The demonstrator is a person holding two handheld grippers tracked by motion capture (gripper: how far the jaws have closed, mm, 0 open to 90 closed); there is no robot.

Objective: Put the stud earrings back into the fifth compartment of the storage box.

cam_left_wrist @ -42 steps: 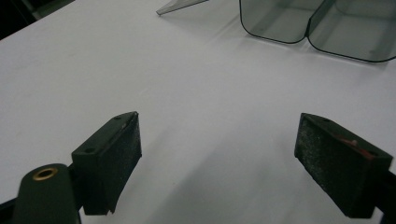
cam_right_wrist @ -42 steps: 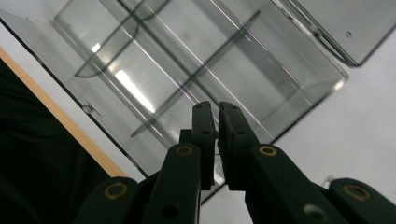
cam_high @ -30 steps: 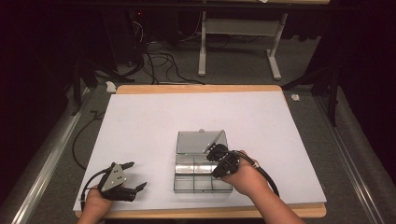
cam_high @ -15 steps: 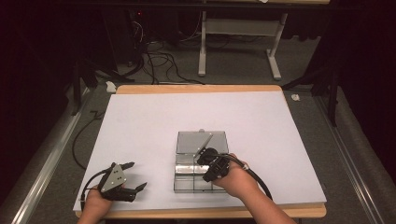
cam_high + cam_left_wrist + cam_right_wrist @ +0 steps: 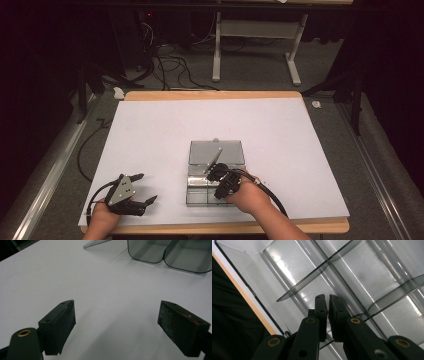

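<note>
Clear plastic compartment box (image 5: 215,175), smoke-tinted and split by thin dividers, is lying on the wide white table sheet (image 5: 165,130) near my edge, a little right of the middle, with its hinged lid (image 5: 216,151) folded back flat on the far side. Working from largest to smallest: the sheet is covering almost the whole wooden tabletop, the box is sitting on it with its long axis running away from me, and the lid is extending that line farther out. My right gripper (image 5: 218,172) is the nearer tool by a long way; it is hanging directly over the tray half of the box, tips pointing forward and down into it, so the box lies straight below and just ahead of those tips. In the right gripper view the two black pads (image 5: 321,305) are sitting pressed nearly together, clenched, over the crossing of the dividers (image 5: 322,265); I cannot tell whether anything is pinched between them beyond a thin dark sliver at the gap. A slim dark rod-like thing (image 5: 214,159) is slanting over the lid just past the tips; what it is I cannot make out. My left gripper (image 5: 144,188) is resting well apart, off to the left on bare sheet, spread wide and grasping nothing, with the box's rounded corners (image 5: 160,255) ahead and to its right.
</note>
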